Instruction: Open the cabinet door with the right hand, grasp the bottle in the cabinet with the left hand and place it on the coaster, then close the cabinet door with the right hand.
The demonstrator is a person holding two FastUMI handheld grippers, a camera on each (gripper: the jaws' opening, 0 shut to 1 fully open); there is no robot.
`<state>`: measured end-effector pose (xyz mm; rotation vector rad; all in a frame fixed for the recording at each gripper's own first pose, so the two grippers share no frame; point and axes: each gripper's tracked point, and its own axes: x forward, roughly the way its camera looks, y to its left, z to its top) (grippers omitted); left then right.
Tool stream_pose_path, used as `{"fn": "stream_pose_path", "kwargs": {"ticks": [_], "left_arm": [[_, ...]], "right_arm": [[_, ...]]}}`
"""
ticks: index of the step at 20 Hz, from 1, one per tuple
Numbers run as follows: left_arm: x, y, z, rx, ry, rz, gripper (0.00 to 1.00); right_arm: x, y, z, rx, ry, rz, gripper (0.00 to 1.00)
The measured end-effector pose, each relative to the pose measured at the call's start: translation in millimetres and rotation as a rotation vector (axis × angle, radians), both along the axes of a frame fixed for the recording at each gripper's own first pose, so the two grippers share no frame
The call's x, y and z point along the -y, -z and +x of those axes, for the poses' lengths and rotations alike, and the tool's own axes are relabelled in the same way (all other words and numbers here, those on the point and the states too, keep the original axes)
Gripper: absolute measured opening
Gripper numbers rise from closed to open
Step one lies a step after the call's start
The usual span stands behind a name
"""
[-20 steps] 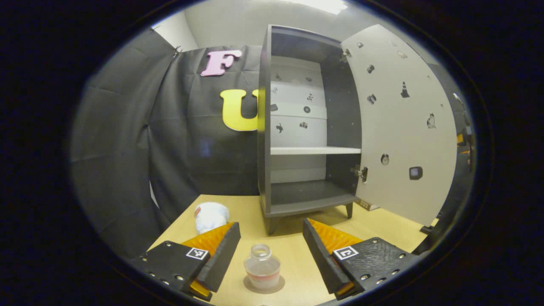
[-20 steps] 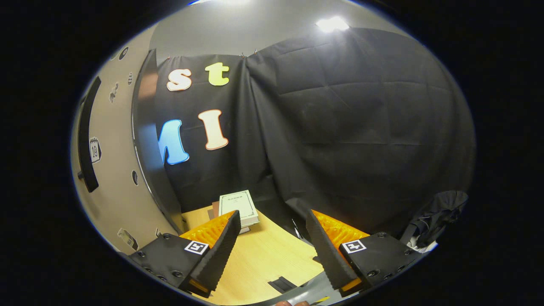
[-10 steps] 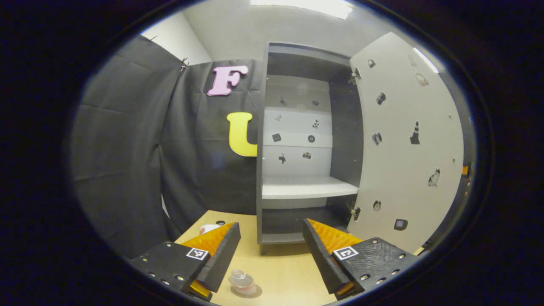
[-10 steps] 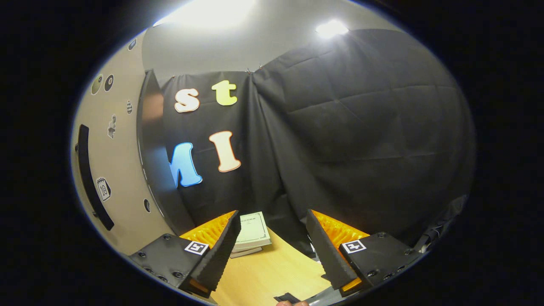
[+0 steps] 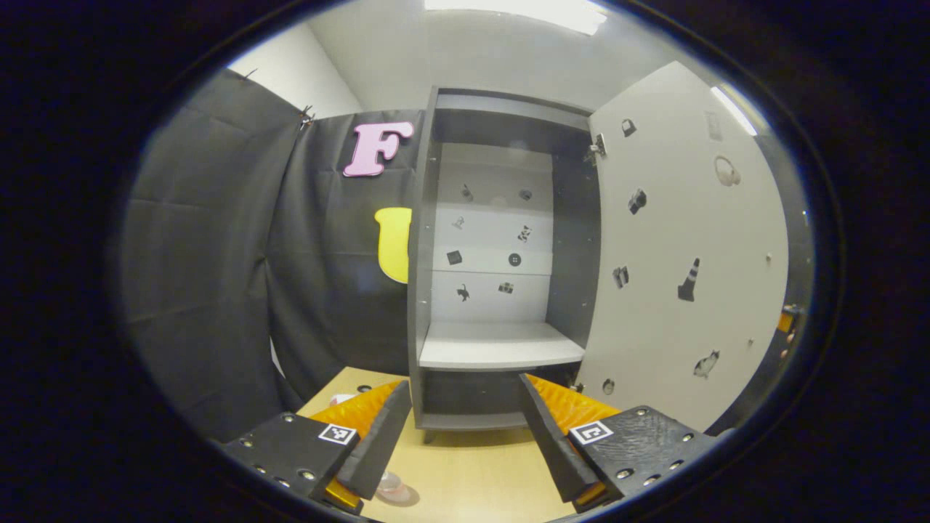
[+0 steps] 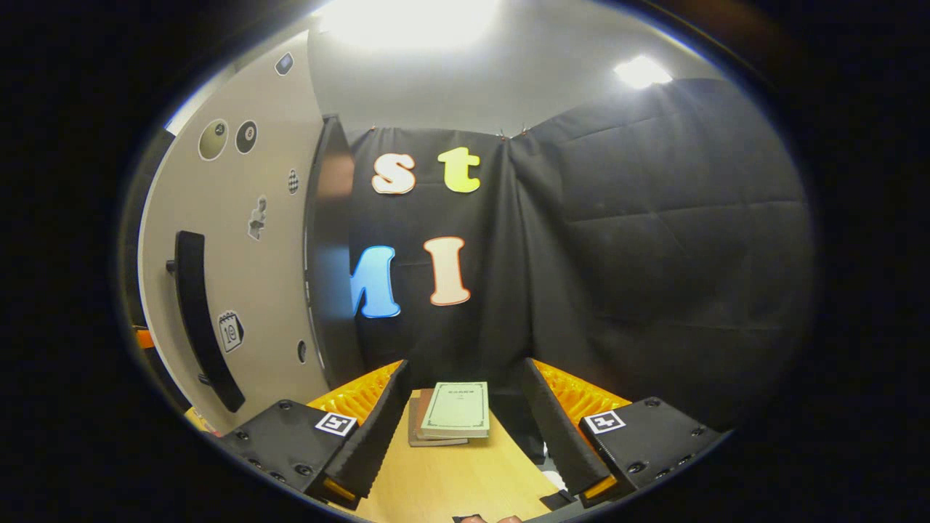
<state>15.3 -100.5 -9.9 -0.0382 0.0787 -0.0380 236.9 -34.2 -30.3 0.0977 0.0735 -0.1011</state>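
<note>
The small clear bottle [image 5: 391, 485] stands upright on the round coaster [image 5: 408, 497] on the wooden table, low in the left gripper view, half hidden by one of my fingers [image 5: 372, 444]. My left gripper [image 5: 459, 444] hangs open above and behind it, holding nothing. Ahead, the grey cabinet [image 5: 501, 353] stands open with bare shelves, its pale door [image 5: 683, 240] swung out to the right. In the right gripper view the door's outer face [image 6: 240, 276] with its black handle [image 6: 200, 319] is at the left. My right gripper [image 6: 465, 430] is open, apart from the handle.
A white object [image 5: 338, 399] lies on the table [image 5: 472, 472] left of the cabinet, mostly behind my left finger. A short stack of books [image 6: 454, 412] rests on the table between the right gripper's fingers, farther off. Black cloth walls close the booth behind.
My left gripper has lifted and drawn back from the bottle, which stays on the coaster and has slid low in view. My right gripper has turned toward the door, so the handle sits nearer.
</note>
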Motion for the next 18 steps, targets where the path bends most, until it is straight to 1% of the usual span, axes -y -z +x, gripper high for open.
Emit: {"fn": "stream_pose_path", "kwargs": {"ticks": [1, 2, 3, 4, 6, 7, 8, 9, 11, 12, 13, 14, 16, 17, 18], "left_arm": [[2.2, -7.5, -1.9, 0.006, -0.002, -0.012, 0.89], [3.2, -14.3, -4.4, 0.013, -0.009, -0.011, 0.89], [2.6, -19.3, -6.9, 0.018, -0.023, -0.004, 0.89], [1.9, -22.1, -10.7, 0.014, -0.041, 0.004, 0.89], [4.0, -23.5, -14.9, 0.012, -0.058, 0.001, 0.9], [4.4, -20.5, -18.5, 0.004, -0.067, -0.006, 0.92], [4.2, -18.3, -21.8, -0.003, -0.078, -0.015, 0.89], [3.3, -15.2, -25.4, -0.011, -0.091, -0.023, 0.9], [1.8, -9.3, -36.8, -0.022, -0.119, -0.032, 0.89], [0.4, -7.4, -43.9, -0.027, -0.134, -0.032, 0.89], [-0.6, -4.8, -49.7, -0.031, -0.147, -0.029, 0.89], [-2.5, -2.2, -56.7, -0.037, -0.162, -0.026, 0.89], [-6.4, 3.2, -67.3, -0.051, -0.188, -0.026, 0.89], [-7.1, 5.8, -71.4, -0.056, -0.194, -0.029, 0.89], [-8.0, 6.9, -75.3, -0.059, -0.199, -0.032, 0.89]], "right_arm": [[-3.8, -2.2, -2.3, -0.012, -0.015, 0.04, 0.93], [-12.3, -6.5, -3.3, -0.009, -0.04, 0.071, 0.98], [-18.6, -9.4, -1.6, -0.013, -0.057, 0.086, 0.93], [-23.5, -11.6, -2.5, -0.015, -0.077, 0.083, 0.98], [-39.7, -18.4, -0.7, -0.001, -0.141, 0.05, 0.98], [-52.6, -22.1, 1.6, 0.009, -0.186, 0.034, 0.98], [-62.4, -24.1, 2.6, 0.018, -0.219, 0.021, 0.98], [-67.0, -25.4, 1.0, 0.024, -0.243, 0.018, 0.98], [-80.8, -29.1, -2.5, 0.032, -0.298, 0.043, 0.98], [-85.0, -30.8, -4.3, 0.034, -0.325, 0.056, 0.93], [-87.5, -30.0, -6.0, 0.031, -0.349, 0.06, 0.93], [-92.9, -28.9, -8.2, 0.02, -0.384, 0.062, 0.98], [-115.9, -19.8, -15.0, -0.03, -0.479, 0.059, 0.98], [-112.0, -20.9, -18.6, -0.032, -0.468, 0.03, 0.93], [-112.4, -23.3, -14.6, -0.018, -0.467, -0.003, 0.95]]}}
